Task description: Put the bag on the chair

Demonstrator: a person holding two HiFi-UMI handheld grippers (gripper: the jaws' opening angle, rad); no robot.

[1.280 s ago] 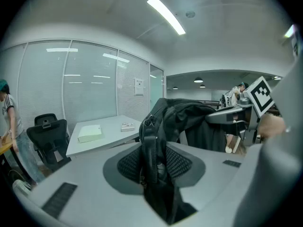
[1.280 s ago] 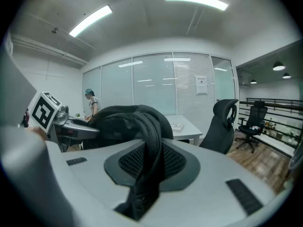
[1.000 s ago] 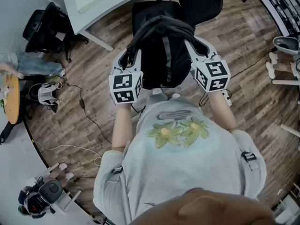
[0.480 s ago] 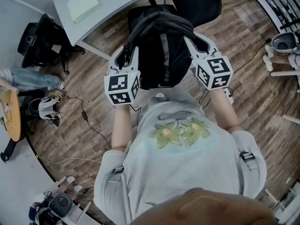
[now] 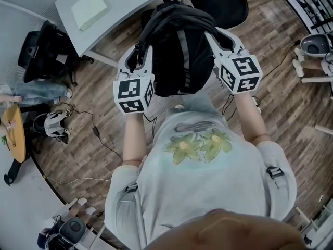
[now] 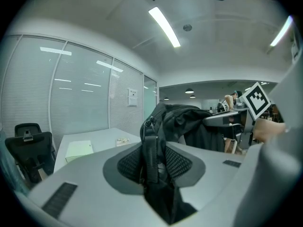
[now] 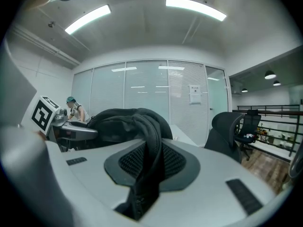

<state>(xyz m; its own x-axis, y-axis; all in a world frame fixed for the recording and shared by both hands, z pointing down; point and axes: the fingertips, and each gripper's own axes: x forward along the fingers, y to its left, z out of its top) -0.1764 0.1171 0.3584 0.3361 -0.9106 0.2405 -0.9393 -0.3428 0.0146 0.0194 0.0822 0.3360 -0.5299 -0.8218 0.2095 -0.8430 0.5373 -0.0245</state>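
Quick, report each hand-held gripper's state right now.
Left hand-held gripper: closed, holding the black bag.
Right hand-held gripper: closed, holding the same black bag.

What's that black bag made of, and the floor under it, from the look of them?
The bag looks like soft woven fabric, probably nylon, matte black: it folds and sags, with webbing straps. The floor looks like wood planks, brown grain with seams; real wood or laminate, I can't tell.
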